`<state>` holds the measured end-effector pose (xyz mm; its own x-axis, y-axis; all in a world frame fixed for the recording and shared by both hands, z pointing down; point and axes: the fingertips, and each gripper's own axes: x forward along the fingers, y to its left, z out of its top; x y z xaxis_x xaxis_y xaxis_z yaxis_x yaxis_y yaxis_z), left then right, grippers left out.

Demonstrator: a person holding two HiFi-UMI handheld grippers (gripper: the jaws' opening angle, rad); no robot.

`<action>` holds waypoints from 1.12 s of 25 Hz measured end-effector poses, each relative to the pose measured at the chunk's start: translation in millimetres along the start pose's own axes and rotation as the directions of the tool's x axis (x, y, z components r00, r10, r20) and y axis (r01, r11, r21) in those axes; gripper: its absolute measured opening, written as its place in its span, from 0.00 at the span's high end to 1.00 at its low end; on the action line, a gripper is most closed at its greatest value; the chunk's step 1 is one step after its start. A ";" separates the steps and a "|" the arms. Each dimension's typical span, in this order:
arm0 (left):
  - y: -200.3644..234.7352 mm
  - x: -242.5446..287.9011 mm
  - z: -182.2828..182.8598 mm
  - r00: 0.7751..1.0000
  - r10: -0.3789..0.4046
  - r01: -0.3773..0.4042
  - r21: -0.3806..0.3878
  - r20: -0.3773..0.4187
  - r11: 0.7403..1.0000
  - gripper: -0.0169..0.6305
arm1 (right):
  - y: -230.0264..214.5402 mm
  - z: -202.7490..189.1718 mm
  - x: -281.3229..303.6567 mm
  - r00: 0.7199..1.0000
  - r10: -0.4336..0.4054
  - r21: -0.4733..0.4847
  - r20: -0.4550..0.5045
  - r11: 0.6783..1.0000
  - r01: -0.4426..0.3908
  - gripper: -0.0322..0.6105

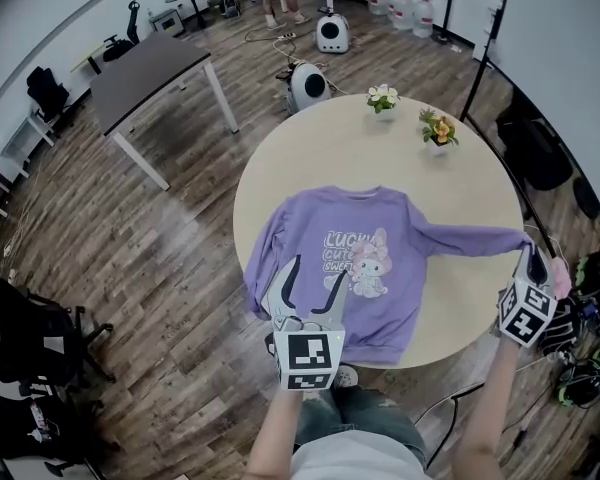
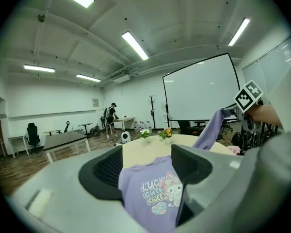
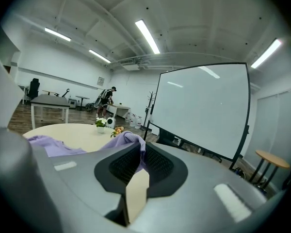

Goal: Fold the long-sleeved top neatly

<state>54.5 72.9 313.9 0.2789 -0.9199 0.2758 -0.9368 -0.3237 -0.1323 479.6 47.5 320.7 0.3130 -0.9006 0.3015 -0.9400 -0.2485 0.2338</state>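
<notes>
Closest to me is my left claw (image 1: 320,271), jaws spread wide and holding nothing, hovering over the near part of the purple sweatshirt (image 1: 365,230). My right claw (image 3: 138,154) is closed on the end of one long sleeve (image 1: 470,240); purple cloth is pinched between its jaws, and that sleeve is drawn out straight toward the right edge of the round surface (image 1: 320,158), with its end raised off the wood.

The sweatshirt lies face up in the near half of the surface, bunny print and lettering showing. Its hem (image 1: 375,346) runs along the near edge and its neck points toward the far edge. The other sleeve (image 1: 262,263) lies down along the body on the left side. Two small flower pots (image 1: 383,99) stand well apart from it by the far edge.

I judge this cloth to be light, soft and limp. It will sag and bunch wherever I am not holding it, and it should slide easily on the smooth wood. A pinch through cuff or hem ribbing should hold better than a pinch of loose body fabric. To lay the held sleeve across the chest, I would keep the cuff and use the left claw to pin the shoulder seam or hem corner, so the body does not drag along
</notes>
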 end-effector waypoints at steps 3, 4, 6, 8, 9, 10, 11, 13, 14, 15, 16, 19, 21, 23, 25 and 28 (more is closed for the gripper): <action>5.1 6.9 0.6 1.000 -0.011 0.011 0.001 0.004 1.000 0.49 | -7.3 1.8 8.8 0.998 -0.051 0.003 -0.041 0.999 0.051 0.86; 7.6 10.0 0.0 1.000 -0.015 0.015 0.001 0.005 1.000 0.49 | -9.8 0.5 11.5 0.996 -0.070 0.009 -0.057 0.997 0.071 0.86; 13.1 18.2 -1.6 1.000 -0.025 0.025 0.001 0.006 1.000 0.49 | -13.2 -1.8 16.0 0.991 -0.103 0.027 -0.083 0.994 0.106 0.86; 19.1 27.1 -2.1 0.999 -0.038 0.038 0.002 0.006 0.999 0.49 | -11.5 -1.2 18.4 0.988 -0.121 0.041 -0.094 0.991 0.126 0.86; 22.5 31.2 -1.5 0.999 -0.045 0.044 0.003 0.008 0.999 0.49 | -8.4 0.4 18.6 0.988 -0.125 0.043 -0.095 0.991 0.130 0.86; 26.3 35.2 -0.6 0.999 -0.051 0.051 0.004 0.010 0.999 0.49 | -4.2 2.8 18.4 0.987 -0.129 0.042 -0.095 0.990 0.134 0.86; 30.2 39.2 0.4 0.998 -0.059 0.059 0.005 0.014 0.998 0.49 | 0.5 5.7 18.1 0.987 -0.133 0.038 -0.093 0.990 0.137 0.86; 38.4 47.0 2.8 0.997 -0.078 0.077 0.007 0.023 0.997 0.49 | 10.7 12.6 17.9 0.986 -0.143 0.031 -0.090 0.989 0.146 0.86; 42.8 50.4 4.0 0.996 -0.088 0.087 0.008 0.027 0.996 0.49 | 16.1 16.7 17.7 0.985 -0.148 0.030 -0.087 0.988 0.151 0.86; 47.7 53.8 5.0 0.995 -0.097 0.097 0.009 0.032 0.995 0.49 | 21.6 21.1 17.6 0.985 -0.153 0.031 -0.084 0.987 0.156 0.86; 53.2 57.3 5.8 0.994 -0.105 0.105 0.010 0.035 0.994 0.49 | 27.6 25.7 17.8 0.984 -0.158 0.032 -0.080 0.986 0.161 0.86; 71.9 69.5 6.3 0.991 -0.127 0.127 0.013 0.038 0.992 0.49 | 47.3 40.2 19.8 0.983 -0.171 0.035 -0.070 0.984 0.174 0.86; 84.3 77.8 6.7 0.989 -0.143 0.142 0.015 0.040 0.990 0.49 | 60.4 50.8 21.0 0.981 -0.181 0.032 -0.064 0.983 0.183 0.86; 96.7 84.7 8.2 0.987 -0.157 0.156 0.017 0.042 0.988 0.49 | 72.2 61.9 21.5 0.979 -0.194 0.029 -0.059 0.980 0.196 0.86; 109.4 91.0 9.6 0.985 -0.169 0.168 0.018 0.044 0.986 0.49 | 84.1 72.5 21.8 0.977 -0.204 0.026 -0.057 0.978 0.206 0.86; 127.1 101.2 10.1 0.982 -0.185 0.184 0.018 0.047 0.983 0.49 | 104.8 86.2 23.2 0.977 -0.208 0.024 -0.055 0.977 0.210 0.86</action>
<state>-34.3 -63.6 315.3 0.4570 -0.8533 0.2508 -0.8655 -0.4917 -0.0959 376.6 -30.1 272.5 0.5089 -0.8082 0.2962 -0.8564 -0.4405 0.2694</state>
